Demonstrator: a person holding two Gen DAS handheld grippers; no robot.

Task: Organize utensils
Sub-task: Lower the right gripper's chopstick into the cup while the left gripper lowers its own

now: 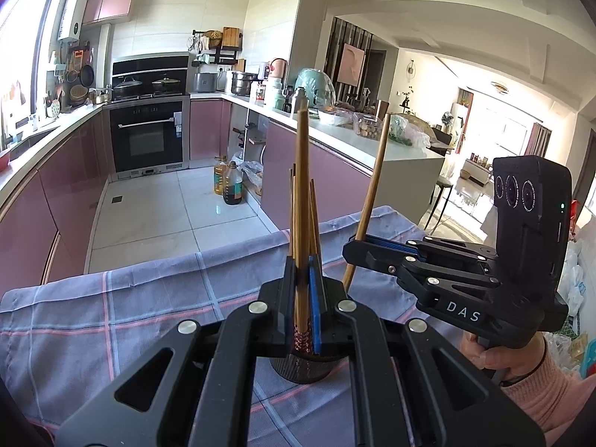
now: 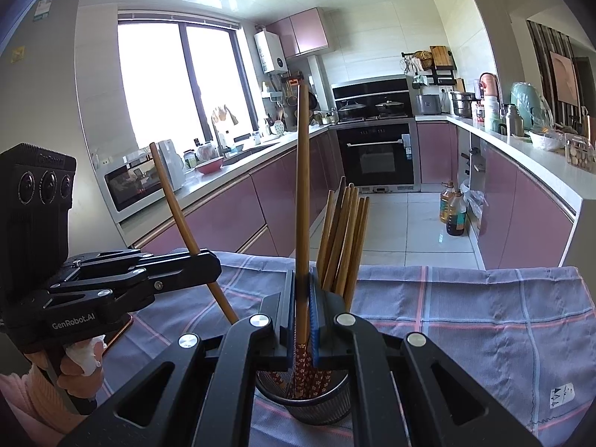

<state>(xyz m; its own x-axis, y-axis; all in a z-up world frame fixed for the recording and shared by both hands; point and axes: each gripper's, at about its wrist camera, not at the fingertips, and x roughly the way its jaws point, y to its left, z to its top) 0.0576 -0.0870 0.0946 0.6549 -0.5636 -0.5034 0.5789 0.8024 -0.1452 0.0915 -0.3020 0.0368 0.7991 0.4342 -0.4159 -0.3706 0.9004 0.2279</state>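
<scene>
A dark mesh holder (image 2: 316, 409) stands on the checked cloth (image 2: 465, 316) with several wooden chopsticks (image 2: 344, 238) leaning in it. In the right wrist view my right gripper (image 2: 301, 275) is shut on one upright chopstick (image 2: 302, 186), whose red patterned end dips into the holder. To its left my left gripper (image 2: 208, 260) is shut on a leaning chopstick (image 2: 175, 201). The left wrist view shows my left gripper (image 1: 301, 264) shut on its chopstick (image 1: 302, 186) right over the holder (image 1: 298, 370). My right gripper (image 1: 354, 246) comes in from the right, clamping its chopstick (image 1: 374, 178).
The cloth-covered table (image 1: 130, 298) ends just beyond the holder, and tiled kitchen floor follows. Oil bottles (image 1: 227, 182) stand on the floor by pink cabinets. A hand in a pink sleeve (image 1: 529, 380) holds the right gripper's handle.
</scene>
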